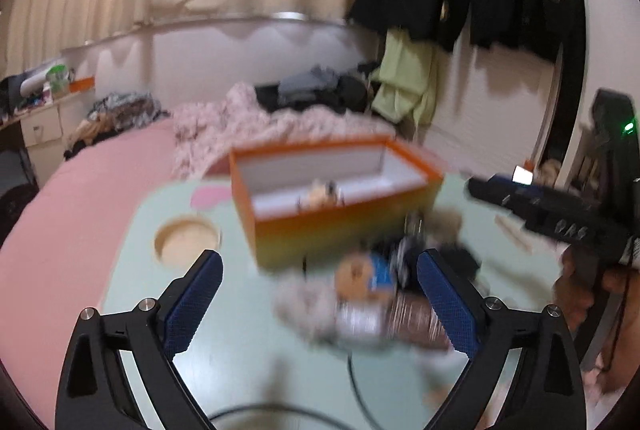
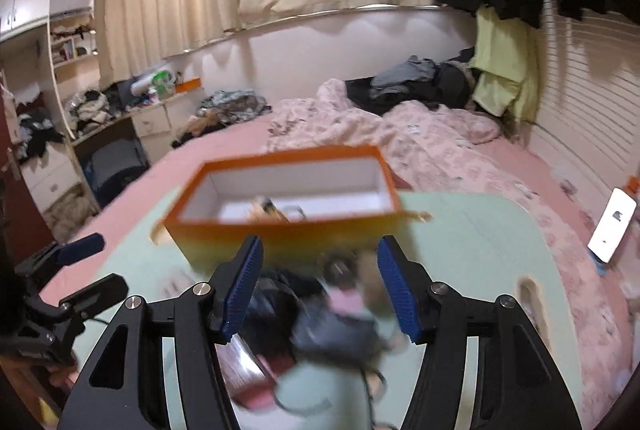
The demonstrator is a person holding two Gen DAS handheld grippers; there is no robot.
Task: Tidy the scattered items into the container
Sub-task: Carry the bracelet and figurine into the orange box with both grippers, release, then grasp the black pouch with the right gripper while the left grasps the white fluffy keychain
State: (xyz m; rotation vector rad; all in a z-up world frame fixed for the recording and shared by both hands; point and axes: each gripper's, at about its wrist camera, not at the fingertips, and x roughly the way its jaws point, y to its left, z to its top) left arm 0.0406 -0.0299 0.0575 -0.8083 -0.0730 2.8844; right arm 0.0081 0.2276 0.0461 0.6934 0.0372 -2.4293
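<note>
While both views blur, these lines run near to far.
Left gripper: jaws spread wide, nothing held.
Right gripper: jaws partly apart, gripping nothing; blurred pile between them.
Scattered items: heaped just before the box.
Orange box: on the table, a small toy inside.
Mint table: round recess at left.
Pink bed: rumpled blanket, curtains behind.
</note>
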